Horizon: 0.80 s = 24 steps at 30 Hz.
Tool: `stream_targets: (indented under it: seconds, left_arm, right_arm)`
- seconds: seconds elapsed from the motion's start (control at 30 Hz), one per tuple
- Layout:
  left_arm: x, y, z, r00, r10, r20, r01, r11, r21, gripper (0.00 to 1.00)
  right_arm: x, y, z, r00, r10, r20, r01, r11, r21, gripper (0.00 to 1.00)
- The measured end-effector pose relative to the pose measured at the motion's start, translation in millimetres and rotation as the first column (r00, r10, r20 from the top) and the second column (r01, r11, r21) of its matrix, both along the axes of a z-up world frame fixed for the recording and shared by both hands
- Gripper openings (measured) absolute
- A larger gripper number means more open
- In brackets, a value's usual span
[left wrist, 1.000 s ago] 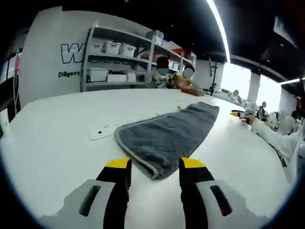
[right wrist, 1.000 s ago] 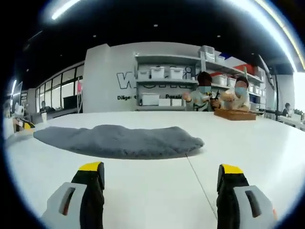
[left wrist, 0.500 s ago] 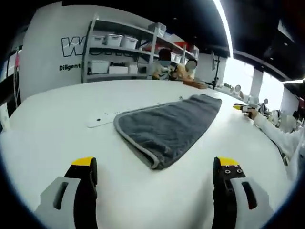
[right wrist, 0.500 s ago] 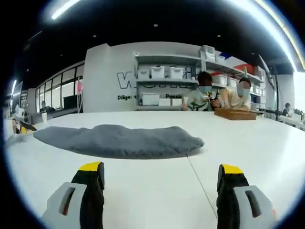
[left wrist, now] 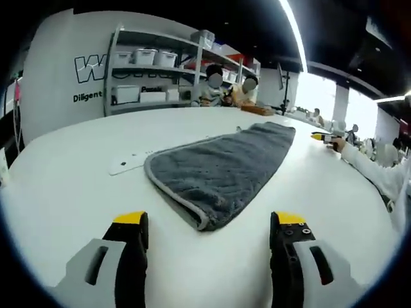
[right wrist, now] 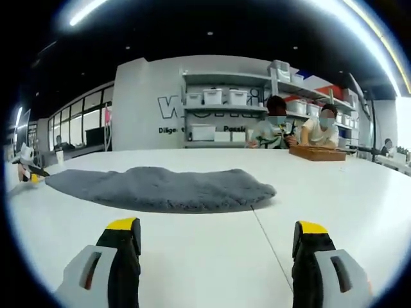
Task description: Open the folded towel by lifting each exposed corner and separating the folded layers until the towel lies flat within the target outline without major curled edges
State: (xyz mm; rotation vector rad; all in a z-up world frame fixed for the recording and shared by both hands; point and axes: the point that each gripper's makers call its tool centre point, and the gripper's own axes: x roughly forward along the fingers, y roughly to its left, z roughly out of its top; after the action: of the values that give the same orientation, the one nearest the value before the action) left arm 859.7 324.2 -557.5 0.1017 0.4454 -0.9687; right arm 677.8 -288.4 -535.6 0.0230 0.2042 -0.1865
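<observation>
soft, limp folded grey plush towel (left wrist: pixel 221 170) (likely light): pinch its near piped corner; left gripper (left wrist: pixel 209 228) and right gripper (right wrist: pixel 215 234) gape wide, empty.

Both views are bright and evenly lit from long ceiling light strips (left wrist: pixel 294 38) that arc overhead, and in the left gripper view a window area (left wrist: pixel 319 96) at the far right is blown out to white. The white table (right wrist: pixel 212 256) reflects a soft sheen, with a faint shadow along the towel's (right wrist: pixel 160 188) near edge. Fisheye distortion bends the shelves (right wrist: pixel 225 109) and table edges, and the background people and lettering look slightly soft.
</observation>
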Motion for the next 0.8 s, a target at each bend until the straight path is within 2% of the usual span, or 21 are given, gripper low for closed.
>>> stream_targets:
  seconds: [0.1, 0.27, 0.37, 0.5, 0.67, 0.8]
  left_arm:
    - [4.5, -0.5, -1.2, 1.000, 0.022, 0.007, -0.022, 1.000, 0.003, 0.58]
    - [4.7, -5.0, -2.3, 1.000, 0.020, 0.022, -0.020, 1.000, 0.014, 0.31]
    - [6.4, -3.9, -2.9, 0.999, 0.017, 0.033, -0.018, 0.999, 0.030, 0.26]
    - [3.9, -5.0, 0.6, 0.999, -0.011, 0.051, 0.009, 0.999, 0.034, 0.08]
    - [4.8, -2.5, -0.7, 0.998, -0.002, 0.060, -0.002, 0.998, 0.065, 0.07]
    - [12.1, 14.2, -0.4, 0.996, 0.055, 0.076, -0.062, 0.993, 0.104, 0.06]
  right_arm:
    - [0.7, -0.3, 0.4, 1.000, 0.001, -0.001, -0.001, 1.000, -0.001, 0.99]
    - [1.3, -1.5, 0.1, 1.000, 0.000, -0.003, 0.000, 1.000, 0.001, 0.99]
    - [1.6, -1.8, -0.1, 1.000, 0.001, -0.005, -0.001, 1.000, 0.001, 0.99]
    - [1.3, -2.1, 0.1, 1.000, -0.001, -0.004, 0.001, 1.000, 0.002, 0.99]
    - [0.1, -0.9, -0.9, 1.000, -0.001, -0.008, 0.001, 1.000, 0.001, 0.99]
    - [-1.1, -0.3, -1.0, 1.000, -0.003, -0.006, 0.003, 1.000, 0.004, 0.99]
